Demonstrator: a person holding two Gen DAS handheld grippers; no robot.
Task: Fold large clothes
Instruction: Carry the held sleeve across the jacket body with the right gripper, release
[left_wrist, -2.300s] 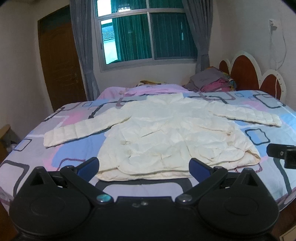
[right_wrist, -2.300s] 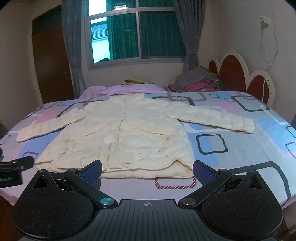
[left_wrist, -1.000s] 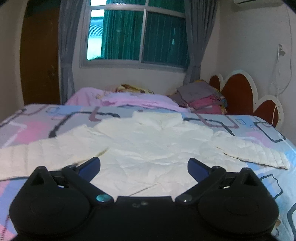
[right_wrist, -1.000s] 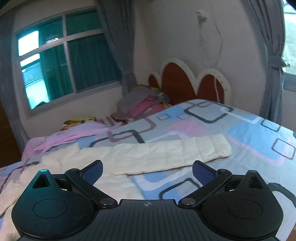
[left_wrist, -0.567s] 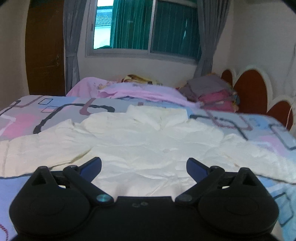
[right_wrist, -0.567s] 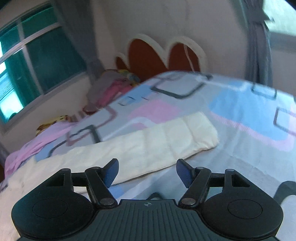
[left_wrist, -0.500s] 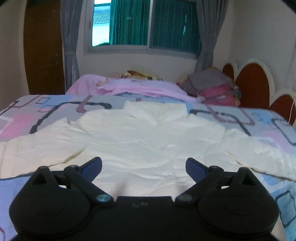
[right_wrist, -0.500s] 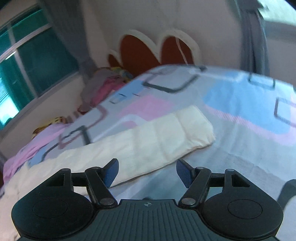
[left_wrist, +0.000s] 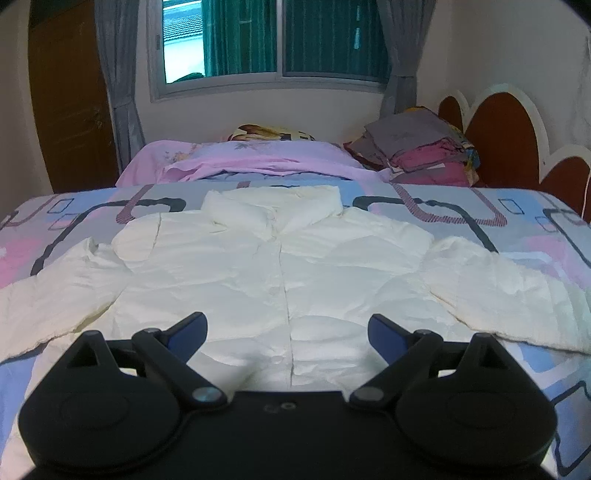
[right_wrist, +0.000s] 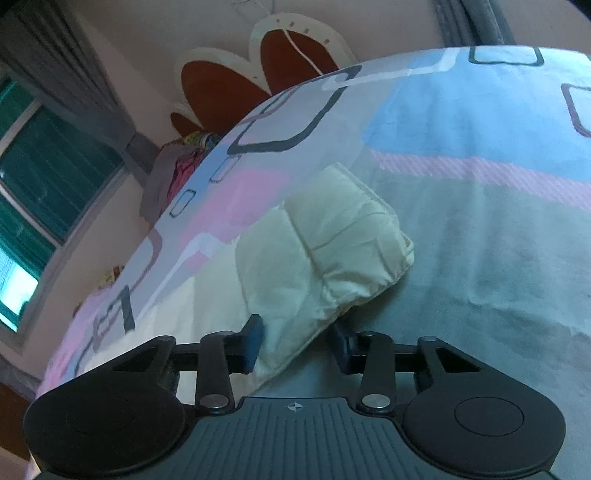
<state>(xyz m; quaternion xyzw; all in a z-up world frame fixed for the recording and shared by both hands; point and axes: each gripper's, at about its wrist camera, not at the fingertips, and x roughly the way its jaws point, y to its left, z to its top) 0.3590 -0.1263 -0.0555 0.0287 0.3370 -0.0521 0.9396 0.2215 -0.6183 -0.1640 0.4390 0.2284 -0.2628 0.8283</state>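
1. The jacket (left_wrist: 280, 266) is cream, puffy and quilted, with a crinkled sheen. It lies flat, front up, across the middle of the left view, collar toward the top, a button line down its centre and a sleeve running off toward each side edge.
2. The bed (left_wrist: 461, 218) under it wears a smooth sheet printed with blue, pink and grey blocks and dark rounded rectangles. A scalloped brown headboard (left_wrist: 498, 140) stands at the right, with a stack of folded clothes (left_wrist: 417, 147) beside it.
3. Bare sheet lies open beyond the collar and, in the right view, all along the right side past the sleeve (right_wrist: 332, 258) end.
4. The left claw (left_wrist: 286, 330) is spread wide at the bottom of its frame over the jacket's front, holding nothing.
5. The right claw (right_wrist: 295, 343) has just been closing. The sleeve's cuff end sits between its fingers; the left pad (right_wrist: 253, 343) touches the fabric, while whether the right one does cannot be told.
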